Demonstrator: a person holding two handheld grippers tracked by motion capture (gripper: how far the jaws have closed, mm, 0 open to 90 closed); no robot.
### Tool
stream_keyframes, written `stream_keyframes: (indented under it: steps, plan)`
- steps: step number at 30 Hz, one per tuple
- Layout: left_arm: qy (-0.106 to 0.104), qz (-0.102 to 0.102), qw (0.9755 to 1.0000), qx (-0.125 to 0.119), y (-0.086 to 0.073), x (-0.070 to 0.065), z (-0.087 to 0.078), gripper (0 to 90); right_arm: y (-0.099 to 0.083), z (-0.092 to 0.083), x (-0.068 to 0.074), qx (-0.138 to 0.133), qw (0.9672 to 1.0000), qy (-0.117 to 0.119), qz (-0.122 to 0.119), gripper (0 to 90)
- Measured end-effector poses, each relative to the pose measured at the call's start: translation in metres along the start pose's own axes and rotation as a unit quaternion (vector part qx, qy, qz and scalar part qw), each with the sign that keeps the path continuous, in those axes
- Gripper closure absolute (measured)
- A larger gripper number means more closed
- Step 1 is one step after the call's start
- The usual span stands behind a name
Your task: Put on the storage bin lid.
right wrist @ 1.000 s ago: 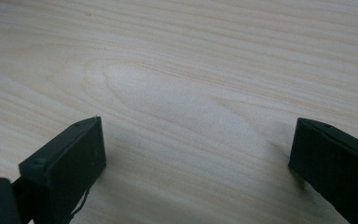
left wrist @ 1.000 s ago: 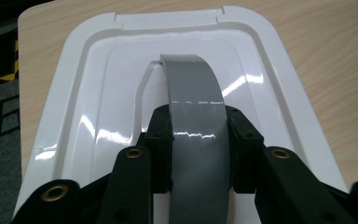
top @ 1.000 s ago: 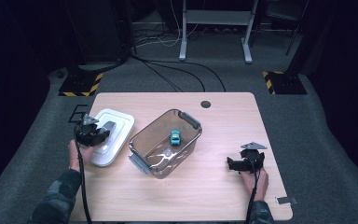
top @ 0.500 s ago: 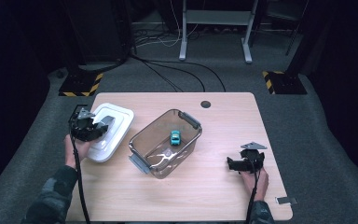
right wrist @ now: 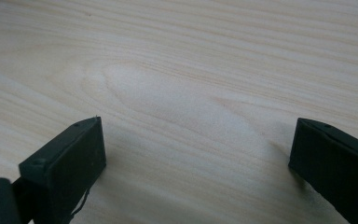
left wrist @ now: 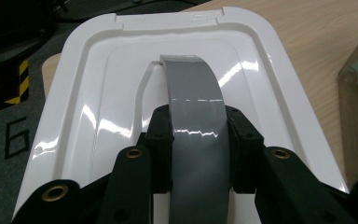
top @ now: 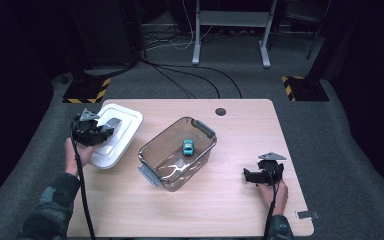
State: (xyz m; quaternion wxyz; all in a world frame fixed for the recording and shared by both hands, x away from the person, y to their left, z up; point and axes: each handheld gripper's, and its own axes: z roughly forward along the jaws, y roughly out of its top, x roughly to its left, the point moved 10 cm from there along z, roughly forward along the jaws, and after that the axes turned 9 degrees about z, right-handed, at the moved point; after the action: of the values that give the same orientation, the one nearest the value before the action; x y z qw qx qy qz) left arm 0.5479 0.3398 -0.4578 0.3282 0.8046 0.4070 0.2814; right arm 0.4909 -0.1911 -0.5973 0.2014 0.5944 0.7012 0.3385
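Note:
A white lid (top: pixel 122 131) with a grey arched handle (left wrist: pixel 193 93) is at the table's left. My left gripper (top: pixel 104 132) is shut on that handle and holds the lid a little above the table; in the left gripper view the jaws of the gripper (left wrist: pixel 198 154) press both sides of the grey strap over the lid (left wrist: pixel 88 107). A clear plastic container (top: pixel 152 150) with grey latches stands mid-table, with a small teal toy car (top: pixel 188 146) inside. My right gripper (top: pixel 250 176) rests low at the right, open over bare wood (right wrist: pixel 196 154).
The wooden table (top: pixel 240 135) has a cable hole (top: pixel 220 111) near its far edge. Grey carpet surrounds it, with cables and yellow-black striped blocks (top: pixel 85 91) beyond. A small tag (top: pixel 306 215) lies at the near right corner.
My left gripper has risen with the white lid, and the lid has come up off the table. The right gripper has not moved.

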Motion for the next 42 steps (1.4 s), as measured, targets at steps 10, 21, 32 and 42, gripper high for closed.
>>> stream_keyframes:
  steps: [10,21,32,42]
  plan:
    - [0.002,0.017,0.9998,-0.008,0.019,-0.002,-0.011,67.1,0.000,0.000,0.000,0.000,1.0000,0.000,0.000,2.7]
    - [-0.004,0.027,0.9995,-0.017,0.037,-0.008,-0.020,67.1,0.000,0.000,0.000,0.000,1.0000,0.000,0.000,2.8]
    - [-0.021,0.039,0.9987,-0.025,0.057,-0.024,-0.026,67.1,0.000,0.000,0.000,0.000,1.0000,0.000,0.000,2.8]
    - [-0.032,0.053,0.9977,-0.027,0.074,-0.044,-0.029,67.1,0.000,0.000,0.000,0.000,1.0000,0.000,0.000,2.8]
